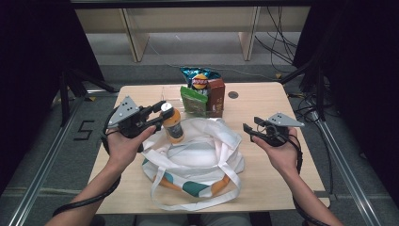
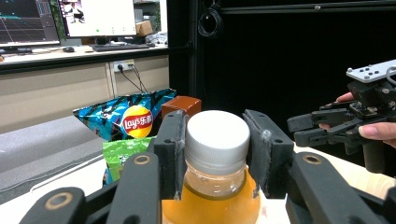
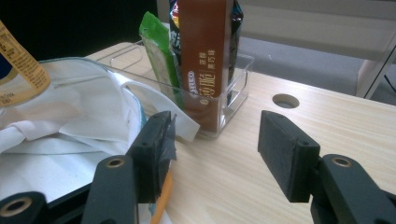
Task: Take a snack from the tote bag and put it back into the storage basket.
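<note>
Black left hand-held gripper [image 2: 217, 154] clamps the orange bottle's [image 2: 215, 196] white cap.

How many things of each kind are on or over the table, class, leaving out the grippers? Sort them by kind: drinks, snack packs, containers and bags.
Drinks: 1, the orange juice bottle held by the left gripper.
Snack packs: 3, the blue crisp bag, green packet and brown box.
Clear containers: 1, the bin holding the snacks.
Bags: 1, the white tote bag.
Total: 6.
</note>
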Demonstrator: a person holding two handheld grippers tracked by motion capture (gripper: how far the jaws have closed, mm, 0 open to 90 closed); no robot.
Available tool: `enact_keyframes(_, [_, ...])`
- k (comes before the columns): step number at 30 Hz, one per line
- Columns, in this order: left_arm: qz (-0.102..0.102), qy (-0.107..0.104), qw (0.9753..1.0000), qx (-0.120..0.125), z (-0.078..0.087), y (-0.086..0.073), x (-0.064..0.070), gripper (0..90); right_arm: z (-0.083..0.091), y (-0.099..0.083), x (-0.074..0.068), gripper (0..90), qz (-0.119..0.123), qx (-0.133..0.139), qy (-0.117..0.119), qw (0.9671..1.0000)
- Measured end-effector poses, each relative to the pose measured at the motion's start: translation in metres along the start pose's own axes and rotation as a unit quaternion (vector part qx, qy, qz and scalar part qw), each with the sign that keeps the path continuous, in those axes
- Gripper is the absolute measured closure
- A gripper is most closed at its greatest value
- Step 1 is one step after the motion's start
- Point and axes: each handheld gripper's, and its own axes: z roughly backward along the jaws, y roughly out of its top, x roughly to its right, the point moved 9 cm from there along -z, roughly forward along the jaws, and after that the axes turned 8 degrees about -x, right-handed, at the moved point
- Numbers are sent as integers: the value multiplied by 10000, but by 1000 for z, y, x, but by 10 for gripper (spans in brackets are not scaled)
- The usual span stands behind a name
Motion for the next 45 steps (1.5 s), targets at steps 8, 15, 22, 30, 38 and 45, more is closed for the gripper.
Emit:
enact_keyframes(8, [-6,30,10000,36,0,6,-4,592,-1,-1,0,453,6,-35,18,10000])
enact_keyframes(15, [4,50,10000,81,-1,11,-6,592,0,-2,0,453,23,-102,49,9999])
enact_keyframes(22, [-26,53,10000,78,-3,14,-6,592,1,-2,-1,453,-29,-114,103,9999])
enact_keyframes(30, [0,69,9999,87,-5,16,-8,592,1,-1,1,453,-25,-93,83,9999])
enact_keyframes(38, [-12,99,9999,120,-5,20,-12,592,1,-3,-1,453,-70,-137,65,9999])
enact_keyframes(45, [-23,156,9998,155,-6,24,-15,592,0,-1,2,453,2,-21,-24,10000])
